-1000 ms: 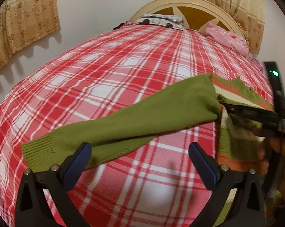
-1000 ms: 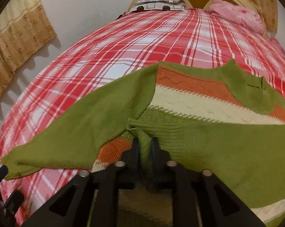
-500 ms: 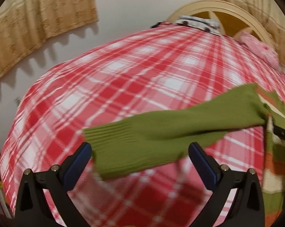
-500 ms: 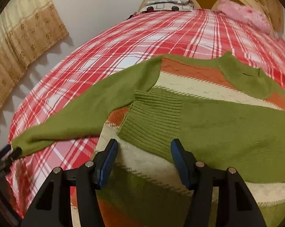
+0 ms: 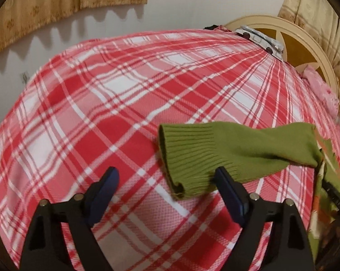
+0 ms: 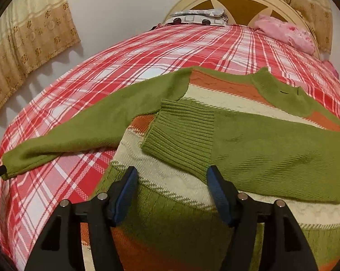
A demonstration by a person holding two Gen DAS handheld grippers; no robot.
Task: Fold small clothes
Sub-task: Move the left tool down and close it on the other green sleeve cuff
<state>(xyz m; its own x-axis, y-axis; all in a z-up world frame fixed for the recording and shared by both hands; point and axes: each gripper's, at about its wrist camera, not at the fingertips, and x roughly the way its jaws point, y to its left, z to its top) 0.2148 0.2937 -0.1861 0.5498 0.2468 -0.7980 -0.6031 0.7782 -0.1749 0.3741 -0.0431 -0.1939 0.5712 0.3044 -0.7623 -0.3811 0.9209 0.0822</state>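
Left wrist view is showing the left gripper [image 5: 166, 195] tilting down over the red-and-white plaid bed [image 5: 115, 103], jaws apart and just closing a little, the ribbed cuff of the green knitted sweater's outstretched sleeve [image 5: 192, 158] lying by its right jaw, unpinched. Only the right wrist view is showing the striped sweater [image 6: 215, 103] body, with the right gripper [image 6: 172, 188] hovering above the other sleeve [image 6: 260, 149] folded across it, jaws widening, gripping nothing.

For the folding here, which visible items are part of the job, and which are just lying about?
Part of the job:
- striped sweater
- folded-in sleeve
- outstretched sleeve
- left tongs, open
- right tongs, open

Lying about:
- pink cloth
- patterned pillow
- plaid bedspread
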